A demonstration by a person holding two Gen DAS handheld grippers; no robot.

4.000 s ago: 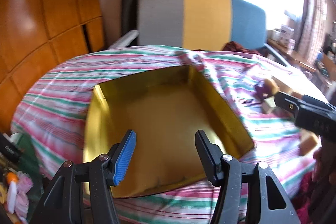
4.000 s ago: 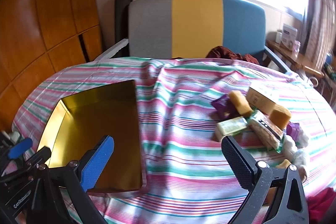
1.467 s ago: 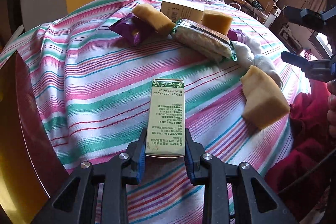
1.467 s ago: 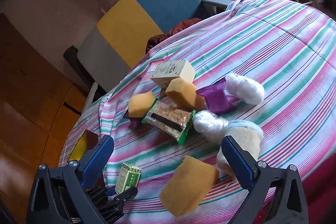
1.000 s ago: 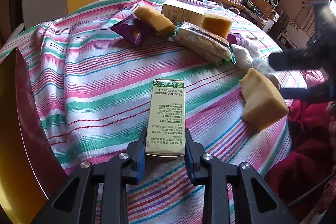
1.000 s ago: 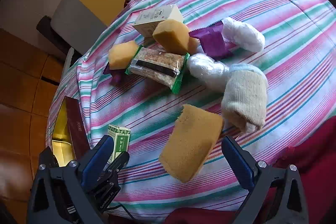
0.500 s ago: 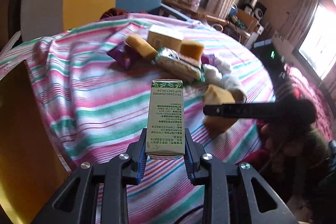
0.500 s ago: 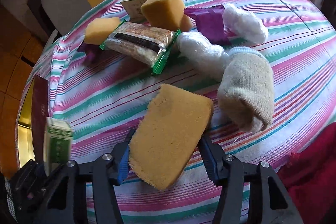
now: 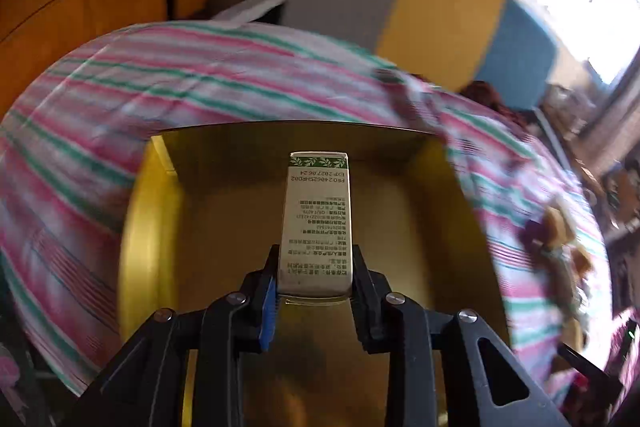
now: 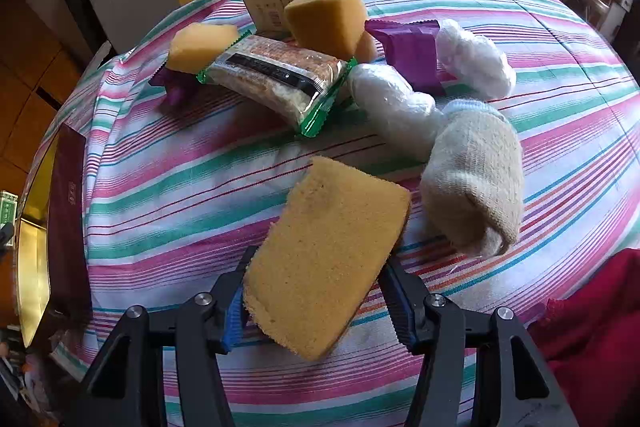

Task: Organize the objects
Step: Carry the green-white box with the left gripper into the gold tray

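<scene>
Gold-lined box [image 9: 156, 227] lies under my left fingers [image 9: 280, 283], clamped on the green carton [image 9: 316, 223]; I'd lower it flat before letting go. Right fingers [image 10: 394, 291] pinch the sponge [image 10: 324, 267] over the counter [image 10: 180, 195].

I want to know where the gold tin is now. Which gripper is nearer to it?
Left. The left gripper hangs over the open gold tin, holding the green box. The right gripper grips a sponge away from the tin.

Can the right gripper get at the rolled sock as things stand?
Probably not yet. The right gripper is shut on the sponge, so its jaws are occupied. The rolled sock lies uncovered on the striped cloth just beyond, otherwise unobstructed.
</scene>
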